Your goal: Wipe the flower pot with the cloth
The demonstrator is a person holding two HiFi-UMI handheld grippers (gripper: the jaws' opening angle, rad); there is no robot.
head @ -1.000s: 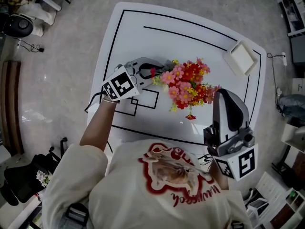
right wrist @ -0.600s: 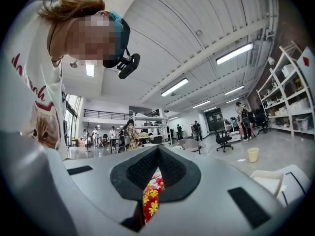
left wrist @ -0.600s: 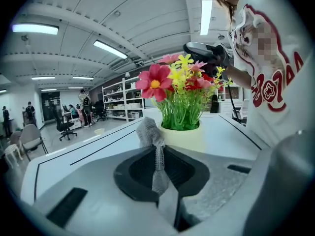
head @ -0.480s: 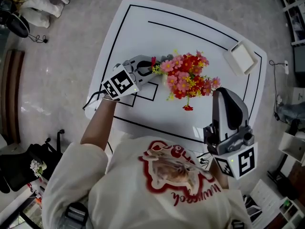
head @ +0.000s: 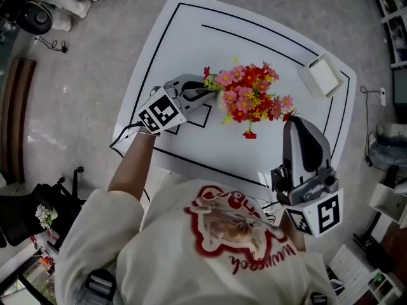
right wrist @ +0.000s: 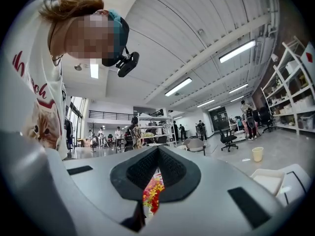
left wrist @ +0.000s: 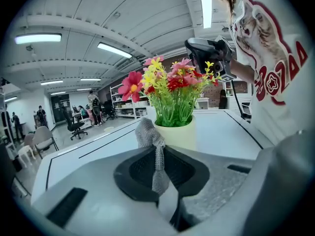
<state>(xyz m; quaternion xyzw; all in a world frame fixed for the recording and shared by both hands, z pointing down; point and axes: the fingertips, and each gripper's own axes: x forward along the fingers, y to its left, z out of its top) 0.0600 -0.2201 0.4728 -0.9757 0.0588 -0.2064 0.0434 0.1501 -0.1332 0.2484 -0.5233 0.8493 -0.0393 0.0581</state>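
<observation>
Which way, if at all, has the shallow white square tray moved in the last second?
No. The shallow white square tray stays tucked in the white table's far right corner, no nearer either edge.

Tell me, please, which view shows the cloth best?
The left gripper view: the grey mesh cloth stands clearly pinched in the left gripper's jaws, its end near the pot. In the head view I cannot make it out past the gripper and flowers. The right gripper view shows flowers but no cloth.
</observation>
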